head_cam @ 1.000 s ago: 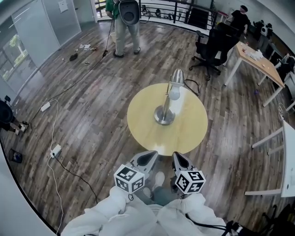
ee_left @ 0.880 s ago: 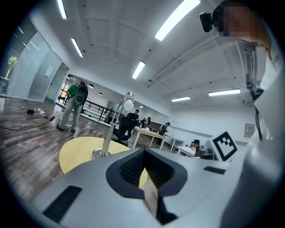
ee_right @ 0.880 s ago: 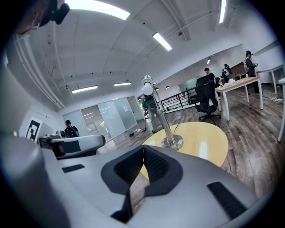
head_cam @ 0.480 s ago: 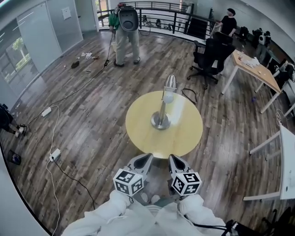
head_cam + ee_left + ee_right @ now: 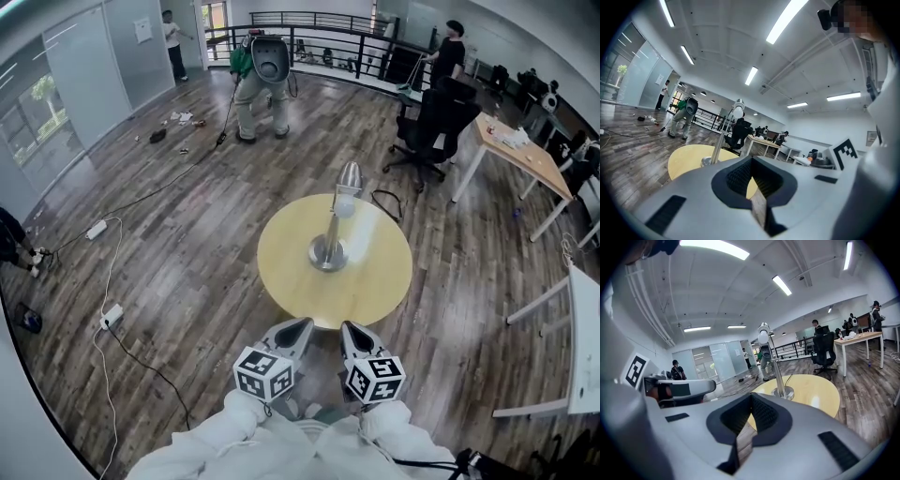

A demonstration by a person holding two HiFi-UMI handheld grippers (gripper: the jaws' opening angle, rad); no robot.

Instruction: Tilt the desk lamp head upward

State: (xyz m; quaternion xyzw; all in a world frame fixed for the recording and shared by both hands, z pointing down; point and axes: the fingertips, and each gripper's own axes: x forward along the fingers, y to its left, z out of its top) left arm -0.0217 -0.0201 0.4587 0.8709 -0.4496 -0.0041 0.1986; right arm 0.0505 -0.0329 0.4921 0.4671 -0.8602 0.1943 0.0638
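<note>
Head view, working outward from the round table (image 5: 375, 286) as our reference.

Nearest to us, off the table's near edge and above the plank floor, we hold both grippers side by side, white sleeves behind them. Left gripper (image 5: 303, 323): fingers together, nothing between them. Right gripper (image 5: 346, 326): fingers likewise pressed together, empty. Neither touches the table, and both are well apart from the lamp.

Desk lamp (image 5: 335, 223) stands near the table's centre. Its round metal base (image 5: 327, 253) sits flat on the yellow top, and the stem rises leaning toward the far edge. The lamp head (image 5: 350, 175) sits at the top, over the far half of the table, and in the right gripper view its white bulb (image 5: 343, 205) faces downward.

A black cord (image 5: 385, 203) loops off the table's far edge.

Left of the table, white cables (image 5: 105, 272) trail across the floor. Beyond the table on the right stands a black office chair (image 5: 427, 117), with a wooden desk (image 5: 521, 142) further right. Beyond it on the left, a person (image 5: 262, 80) bends over.
</note>
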